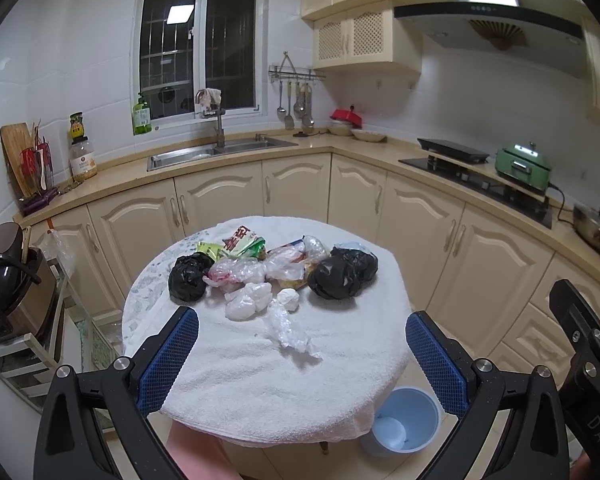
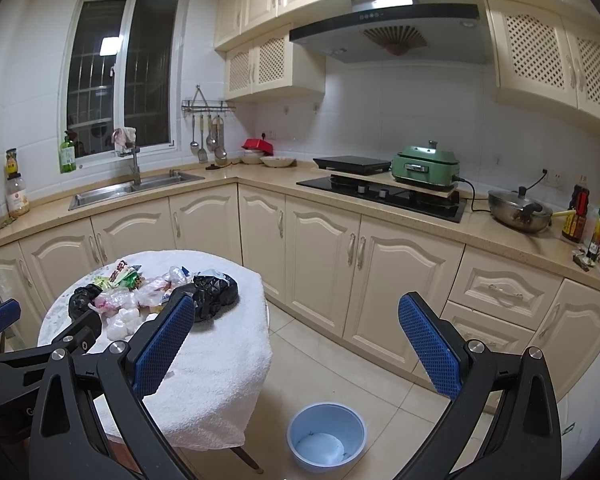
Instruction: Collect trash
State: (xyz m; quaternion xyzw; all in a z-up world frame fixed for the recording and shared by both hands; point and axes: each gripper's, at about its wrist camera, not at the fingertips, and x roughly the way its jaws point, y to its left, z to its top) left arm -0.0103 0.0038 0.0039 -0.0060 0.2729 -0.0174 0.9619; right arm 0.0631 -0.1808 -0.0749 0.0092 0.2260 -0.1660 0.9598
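A round table under a white towel (image 1: 284, 392) carries a pile of trash: two black bags (image 1: 188, 276) (image 1: 342, 272), a clear plastic bag (image 1: 240, 270), a green snack wrapper (image 1: 242, 242), a white crumpled bag (image 1: 248, 300), a small white wad (image 1: 288, 299) and a clear wrap (image 1: 290, 330) nearest me. My left gripper (image 1: 302, 348) is open and empty, above the table's near side. My right gripper (image 2: 296, 330) is open and empty, to the right of the table above the floor. A blue bin (image 2: 326, 436) stands on the floor beside the table, with a white item inside.
Cream kitchen cabinets (image 2: 320, 248) and a counter with a sink (image 1: 216, 152), stove (image 2: 384, 192), green cooker (image 2: 424, 164) and a pan (image 2: 518, 210) wrap behind and to the right. A rack with a rice cooker (image 1: 8, 276) stands left of the table. The floor is tiled (image 2: 340, 364).
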